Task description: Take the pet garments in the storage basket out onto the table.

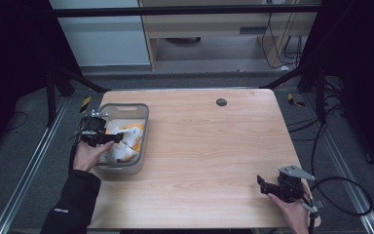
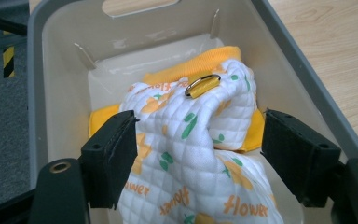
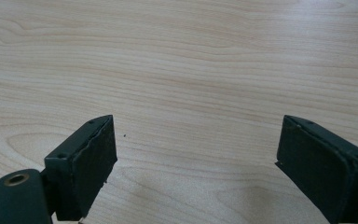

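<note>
A grey plastic basket [image 1: 145, 127] stands at the table's left side and holds a crumpled white quilted cloth [image 1: 125, 145] with orange trim and flower print. My left gripper [image 1: 116, 138] reaches into the basket from its left rim. In the left gripper view the basket wall [image 2: 60, 84] surrounds the cloth [image 2: 191, 154], which rises between the open jaws of the left gripper [image 2: 198, 149]. The left pad [image 2: 114, 154] is against the fabric. A metal ring [image 2: 202, 85] on an orange loop sits on top of the cloth. My right gripper [image 1: 264, 184] [image 3: 196, 158] hangs open over bare wood near the front right corner.
The wooden table [image 1: 209, 146] [image 3: 177, 56] has a small black round grommet [image 1: 221, 102] near its far edge. Cables [image 1: 341, 195] trail off the right side. Floor rails and dark frame legs flank the table.
</note>
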A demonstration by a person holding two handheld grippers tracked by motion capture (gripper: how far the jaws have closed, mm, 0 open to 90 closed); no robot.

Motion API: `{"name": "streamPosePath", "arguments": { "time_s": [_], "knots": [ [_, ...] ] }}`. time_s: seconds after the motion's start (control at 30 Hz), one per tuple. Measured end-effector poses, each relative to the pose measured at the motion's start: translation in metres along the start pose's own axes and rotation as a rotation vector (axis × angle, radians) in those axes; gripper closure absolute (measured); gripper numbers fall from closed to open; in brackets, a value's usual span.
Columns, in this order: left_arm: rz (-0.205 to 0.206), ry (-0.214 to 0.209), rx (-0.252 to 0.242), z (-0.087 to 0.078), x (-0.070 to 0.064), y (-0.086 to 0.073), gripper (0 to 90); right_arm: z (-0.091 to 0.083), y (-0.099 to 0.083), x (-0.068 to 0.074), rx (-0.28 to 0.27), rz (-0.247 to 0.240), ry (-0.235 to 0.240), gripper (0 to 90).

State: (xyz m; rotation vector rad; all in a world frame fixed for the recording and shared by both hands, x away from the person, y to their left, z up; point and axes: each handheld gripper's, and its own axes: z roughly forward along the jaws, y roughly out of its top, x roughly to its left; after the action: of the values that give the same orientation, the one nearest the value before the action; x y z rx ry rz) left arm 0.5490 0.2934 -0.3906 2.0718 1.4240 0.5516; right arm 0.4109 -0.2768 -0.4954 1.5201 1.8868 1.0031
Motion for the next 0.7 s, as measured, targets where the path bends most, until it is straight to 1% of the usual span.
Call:
{"name": "streamPosePath", "arguments": {
  "time_s": [0.07, 0.23, 0.27, 0.3, 0.33, 0.37, 0.4, 0.43, 0.5, 0.57, 0.7],
  "knots": [
    [0.006, 0.007, 0.021, 0.004, -0.001, 0.000, 27.7, 0.001, 0.000, 0.000, 0.001, -0.007, 0.000, 11.9],
    [0.024, 0.027, 0.062, 0.011, -0.003, -0.001, 32.3, 0.001, 0.000, 0.000, 0.007, -0.003, 0.005, 11.9],
    [0.024, 0.027, 0.062, 0.011, -0.003, -0.001, 33.8, 0.001, 0.000, 0.000, 0.007, -0.003, 0.006, 11.9],
    [0.020, 0.021, 0.075, 0.014, -0.003, -0.001, 35.4, 0.001, 0.000, 0.000, 0.008, -0.003, 0.006, 11.9],
    [0.020, 0.021, 0.075, 0.014, -0.003, -0.001, 36.1, 0.001, 0.000, 0.000, 0.008, -0.003, 0.006, 11.9],
    [0.020, 0.025, 0.090, 0.016, -0.002, -0.002, 37.0, 0.001, -0.001, 0.000, 0.008, -0.007, 0.004, 11.9],
    [0.020, 0.025, 0.090, 0.016, -0.002, -0.002, 38.7, 0.001, -0.001, 0.000, 0.008, -0.007, 0.004, 11.9],
    [0.017, 0.031, 0.107, 0.018, -0.002, -0.002, 40.2, 0.001, 0.000, 0.000, 0.008, -0.008, 0.005, 11.9],
    [0.012, 0.028, 0.107, 0.019, -0.001, -0.002, 42.6, 0.001, 0.000, 0.001, 0.011, -0.003, 0.008, 12.0],
    [-0.003, 0.014, 0.118, 0.020, -0.001, -0.003, 45.7, 0.002, -0.001, 0.000, 0.013, -0.012, 0.008, 12.0],
    [-0.011, 0.007, 0.130, 0.020, 0.000, -0.003, 54.9, 0.002, -0.001, 0.001, 0.017, -0.009, 0.014, 11.9]
  ]
}}
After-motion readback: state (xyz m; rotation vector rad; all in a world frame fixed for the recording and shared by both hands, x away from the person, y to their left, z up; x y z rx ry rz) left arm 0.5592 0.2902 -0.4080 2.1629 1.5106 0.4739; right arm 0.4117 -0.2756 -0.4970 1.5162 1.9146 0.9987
